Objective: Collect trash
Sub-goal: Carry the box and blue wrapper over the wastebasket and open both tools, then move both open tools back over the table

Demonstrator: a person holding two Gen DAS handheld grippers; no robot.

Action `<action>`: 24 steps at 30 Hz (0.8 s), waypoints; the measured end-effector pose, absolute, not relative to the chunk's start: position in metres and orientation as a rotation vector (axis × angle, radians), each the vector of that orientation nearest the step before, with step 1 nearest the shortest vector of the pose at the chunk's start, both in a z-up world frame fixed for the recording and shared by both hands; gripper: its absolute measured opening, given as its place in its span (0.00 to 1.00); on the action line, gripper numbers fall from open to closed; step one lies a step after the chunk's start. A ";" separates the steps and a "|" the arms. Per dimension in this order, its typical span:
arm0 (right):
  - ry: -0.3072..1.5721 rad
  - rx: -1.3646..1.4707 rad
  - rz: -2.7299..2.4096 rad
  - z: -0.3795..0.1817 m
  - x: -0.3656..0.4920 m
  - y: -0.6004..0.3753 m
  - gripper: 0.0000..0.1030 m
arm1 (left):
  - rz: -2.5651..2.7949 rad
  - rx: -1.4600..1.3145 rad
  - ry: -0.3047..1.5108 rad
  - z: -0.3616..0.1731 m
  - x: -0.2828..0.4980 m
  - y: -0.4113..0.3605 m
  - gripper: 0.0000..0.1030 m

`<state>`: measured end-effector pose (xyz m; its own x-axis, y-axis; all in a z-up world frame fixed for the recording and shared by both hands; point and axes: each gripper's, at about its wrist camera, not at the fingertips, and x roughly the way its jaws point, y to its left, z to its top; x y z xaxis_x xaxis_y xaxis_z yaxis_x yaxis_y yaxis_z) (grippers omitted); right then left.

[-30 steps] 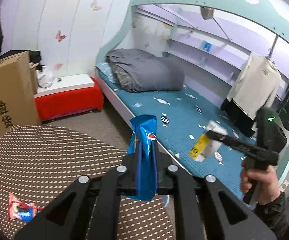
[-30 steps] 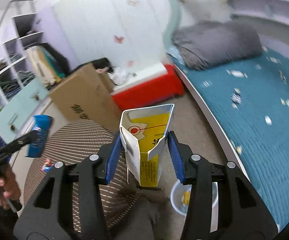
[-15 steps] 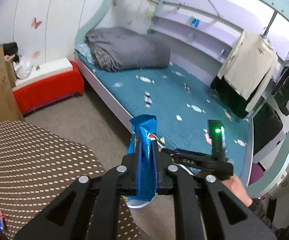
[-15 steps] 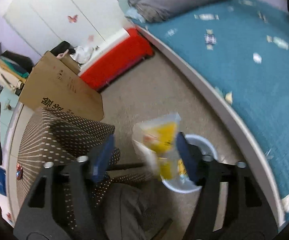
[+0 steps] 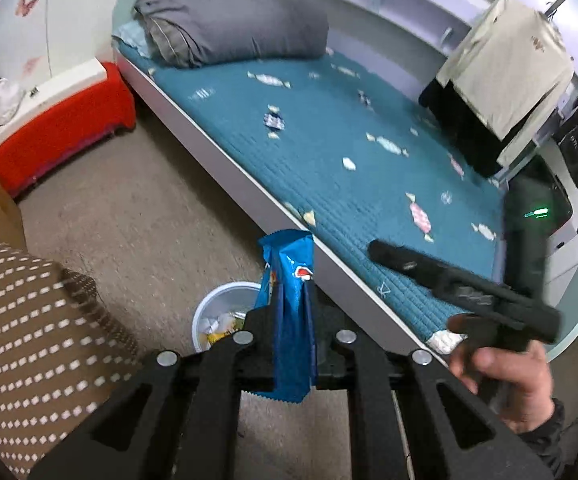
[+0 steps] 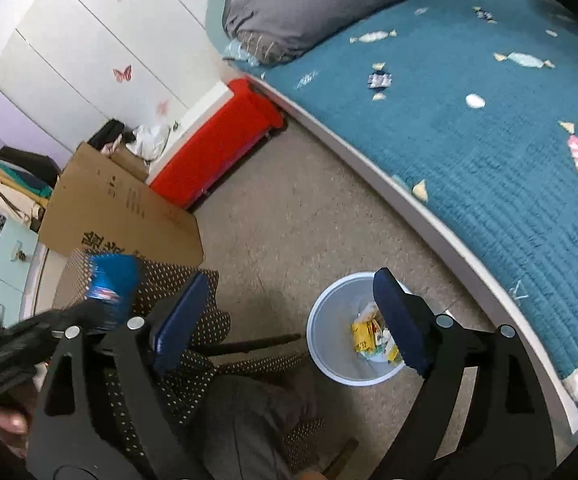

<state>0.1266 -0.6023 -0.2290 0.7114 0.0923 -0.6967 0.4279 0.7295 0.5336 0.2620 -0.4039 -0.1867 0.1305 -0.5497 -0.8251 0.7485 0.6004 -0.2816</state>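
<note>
Left gripper clenches a blue snack wrapper upright above the white bin; right gripper, jaws spread and empty, hangs tilted down over it.

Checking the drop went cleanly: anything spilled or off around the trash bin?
Nothing stands out. The white bin stands upright on the floor with the yellow carton inside; no litter shows around it.

bin on floor between table and bed, trash inside
</note>
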 end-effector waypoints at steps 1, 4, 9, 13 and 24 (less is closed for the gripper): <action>0.763 0.741 -0.208 -0.225 0.125 -0.603 0.83 | -0.957 0.233 1.100 -0.193 0.264 -0.411 0.11; 0.749 0.741 -0.209 -0.218 0.124 -0.605 0.86 | -0.936 0.246 1.150 -0.207 0.272 -0.420 0.41; 0.726 0.752 -0.199 -0.212 0.119 -0.597 0.91 | -0.840 0.176 1.175 -0.213 0.288 -0.406 0.87; 0.728 0.732 -0.200 -0.207 0.119 -0.587 0.94 | -0.812 0.172 1.147 -0.200 0.288 -0.391 0.89; 0.700 0.651 -0.127 -0.168 0.123 -0.530 0.94 | -0.822 0.115 0.900 -0.122 0.245 -0.320 0.92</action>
